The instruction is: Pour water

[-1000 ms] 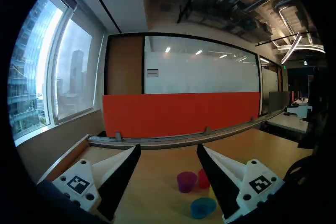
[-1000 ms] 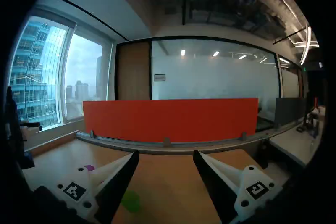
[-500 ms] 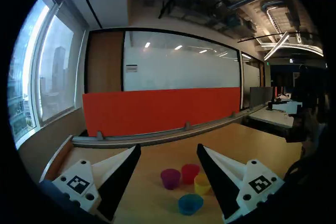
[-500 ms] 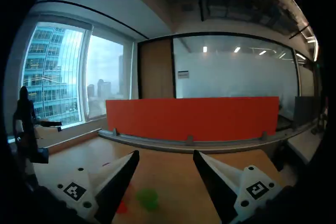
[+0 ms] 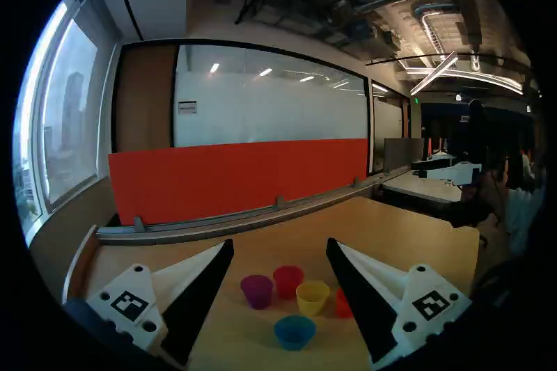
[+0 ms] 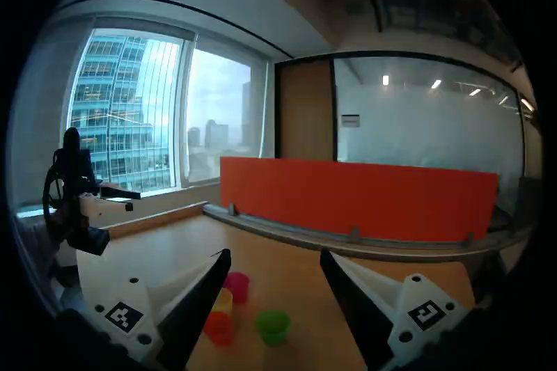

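Yellow cup (image 5: 312,297): looks light, thin, easy to tip
Where to hold: its side, gently
Left hand-held gripper (image 5: 279,241): open, empty
Right hand-held gripper (image 6: 274,251): open, empty

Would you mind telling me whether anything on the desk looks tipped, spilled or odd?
Nothing stands out: the purple cup, red cup, yellow cup and blue cup stand upright on the desk, and I see no spill around them.
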Tool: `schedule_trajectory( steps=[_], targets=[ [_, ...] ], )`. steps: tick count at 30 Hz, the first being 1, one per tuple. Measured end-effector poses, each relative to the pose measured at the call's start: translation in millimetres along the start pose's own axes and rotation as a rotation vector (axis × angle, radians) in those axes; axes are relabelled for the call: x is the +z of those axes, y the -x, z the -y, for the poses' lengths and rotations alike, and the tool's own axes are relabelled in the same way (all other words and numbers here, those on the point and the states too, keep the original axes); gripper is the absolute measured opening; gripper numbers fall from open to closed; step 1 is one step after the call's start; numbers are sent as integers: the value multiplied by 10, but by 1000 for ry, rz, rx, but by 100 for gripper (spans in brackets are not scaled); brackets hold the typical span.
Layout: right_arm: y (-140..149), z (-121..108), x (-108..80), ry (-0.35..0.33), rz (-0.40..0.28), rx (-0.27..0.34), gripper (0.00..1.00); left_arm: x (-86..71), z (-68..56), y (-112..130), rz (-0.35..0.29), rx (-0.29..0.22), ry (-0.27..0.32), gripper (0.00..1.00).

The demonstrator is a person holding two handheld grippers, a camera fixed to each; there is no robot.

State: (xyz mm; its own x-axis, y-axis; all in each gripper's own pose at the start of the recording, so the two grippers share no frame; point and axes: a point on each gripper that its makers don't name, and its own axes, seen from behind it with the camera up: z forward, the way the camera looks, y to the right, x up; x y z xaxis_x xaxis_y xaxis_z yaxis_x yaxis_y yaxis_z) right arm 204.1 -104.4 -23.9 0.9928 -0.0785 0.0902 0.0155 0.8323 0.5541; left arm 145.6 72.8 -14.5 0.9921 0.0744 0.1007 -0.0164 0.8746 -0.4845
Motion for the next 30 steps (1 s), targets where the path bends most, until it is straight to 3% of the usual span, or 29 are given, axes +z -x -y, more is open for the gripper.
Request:
schedule_trajectory(
  steps=[9, 21, 30],
  targets=[
    [307, 72, 27, -64, 110, -44, 99, 13, -68, 221, 65, 23, 64, 99],
    [804, 98, 119, -118, 216, -122, 99, 138, -59, 757, 179, 83, 86, 99],
    [1199, 74, 268, -148, 285, -116, 99, 199, -118, 1192, 263, 60, 139, 99]
  ],
)
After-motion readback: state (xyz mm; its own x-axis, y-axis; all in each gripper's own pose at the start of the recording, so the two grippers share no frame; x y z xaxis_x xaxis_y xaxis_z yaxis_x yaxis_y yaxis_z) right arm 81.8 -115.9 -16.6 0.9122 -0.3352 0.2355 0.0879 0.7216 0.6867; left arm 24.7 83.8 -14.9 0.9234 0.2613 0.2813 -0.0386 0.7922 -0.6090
